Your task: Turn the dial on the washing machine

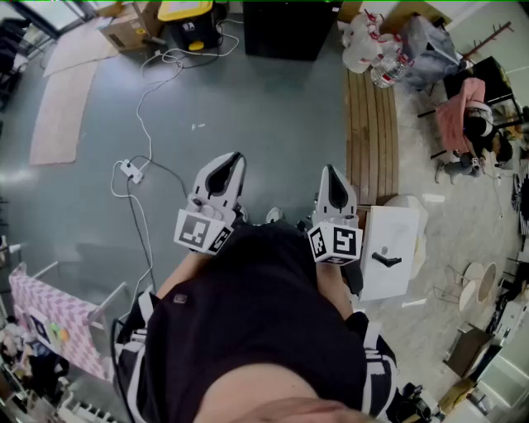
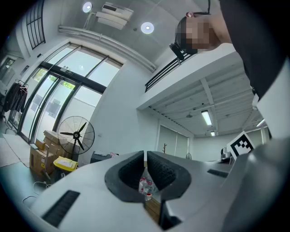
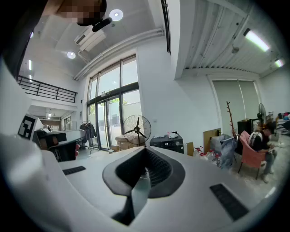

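Looking down in the head view, we see a dark machine [image 1: 289, 29] at the far edge of the grey floor. It is probably the washing machine, though its dial is too small to make out. The left gripper [image 1: 235, 157] and the right gripper [image 1: 331, 169] are held side by side, well short of the dark machine. Both point roughly towards it, each with its jaws drawn together and holding nothing. A yellow-lidded box [image 1: 188, 12] stands just left of the dark machine and a heap of water bottles [image 1: 368, 49] lies to its right. From the bottles a wooden bench [image 1: 372, 132] runs back, away from the dark machine.

In the left gripper view, the left gripper [image 2: 145, 154] has its ribbed pads meeting at the tips and nothing is gripped. The water bottles [image 2: 146, 186] show far off through the slot below the tips. The dark machine [image 2: 100, 157] sits low by the far wall, with a standing fan [image 2: 77, 134] and the yellow-lidded box [image 2: 65, 163] to its left.

In the right gripper view, the right gripper [image 3: 145, 150] is pressed fully shut and empty. The dark machine [image 3: 167, 143] stands well beyond the tips, the standing fan [image 3: 137, 129] is just left of it, and a seated person [image 3: 263, 136] is far to its right.
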`<state>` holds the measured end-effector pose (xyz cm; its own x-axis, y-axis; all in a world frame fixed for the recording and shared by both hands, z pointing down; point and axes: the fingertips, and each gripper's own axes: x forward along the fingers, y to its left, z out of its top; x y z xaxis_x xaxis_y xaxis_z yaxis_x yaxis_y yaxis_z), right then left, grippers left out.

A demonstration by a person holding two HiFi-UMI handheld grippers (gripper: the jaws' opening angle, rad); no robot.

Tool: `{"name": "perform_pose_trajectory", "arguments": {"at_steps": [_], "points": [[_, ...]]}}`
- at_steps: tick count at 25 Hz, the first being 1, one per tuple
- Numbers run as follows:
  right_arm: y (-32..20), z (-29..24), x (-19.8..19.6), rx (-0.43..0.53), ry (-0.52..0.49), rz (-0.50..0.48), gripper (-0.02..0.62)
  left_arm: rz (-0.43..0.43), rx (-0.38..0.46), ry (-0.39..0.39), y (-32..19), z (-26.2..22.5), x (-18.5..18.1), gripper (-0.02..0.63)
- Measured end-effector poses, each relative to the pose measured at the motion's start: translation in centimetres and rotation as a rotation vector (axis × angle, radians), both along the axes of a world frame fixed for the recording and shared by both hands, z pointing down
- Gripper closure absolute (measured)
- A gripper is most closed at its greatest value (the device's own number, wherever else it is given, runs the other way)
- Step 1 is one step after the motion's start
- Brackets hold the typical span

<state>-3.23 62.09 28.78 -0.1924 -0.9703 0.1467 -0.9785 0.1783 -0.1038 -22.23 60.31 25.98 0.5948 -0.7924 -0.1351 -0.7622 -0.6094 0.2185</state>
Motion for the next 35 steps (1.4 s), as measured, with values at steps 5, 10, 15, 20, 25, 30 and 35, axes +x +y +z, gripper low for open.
{"name": "perform_pose_trajectory", "arguments": {"at_steps": [5,10,15,20,25,30,35], "points": [[0.3,0.1,-0.4,0.006,-0.005,-0.003,0.571,0.002,0.004,0.000,0.3,0.1,-0.2,0.566],[0.1,-0.1,-0.7,0.008,-0.011,-0.001,0.571,0.005,-0.002,0.006,0.1,0.2,-0.5,0.566],[-1.1,-1.6,-1.8,0.052,0.007,0.011,0.538,0.007,-0.006,0.013,-0.9,0.3,-1.6,0.566],[-1.9,0.0,-2.1,0.001,0.013,0.001,0.385,0.010,-0.016,0.007,-1.1,0.8,-1.9,0.565],[-3.3,0.9,-4.0,-0.005,0.023,0.024,0.385,0.022,-0.032,0.005,-2.5,2.3,-4.4,0.565],[-5.7,2.1,-4.7,-0.020,0.024,0.054,0.385,0.054,-0.046,0.005,-5.2,3.6,-5.1,0.566],[-10.1,3.5,-3.8,-0.035,0.018,0.052,0.385,0.054,-0.058,0.006,-9.5,4.4,-4.0,0.565]]}}
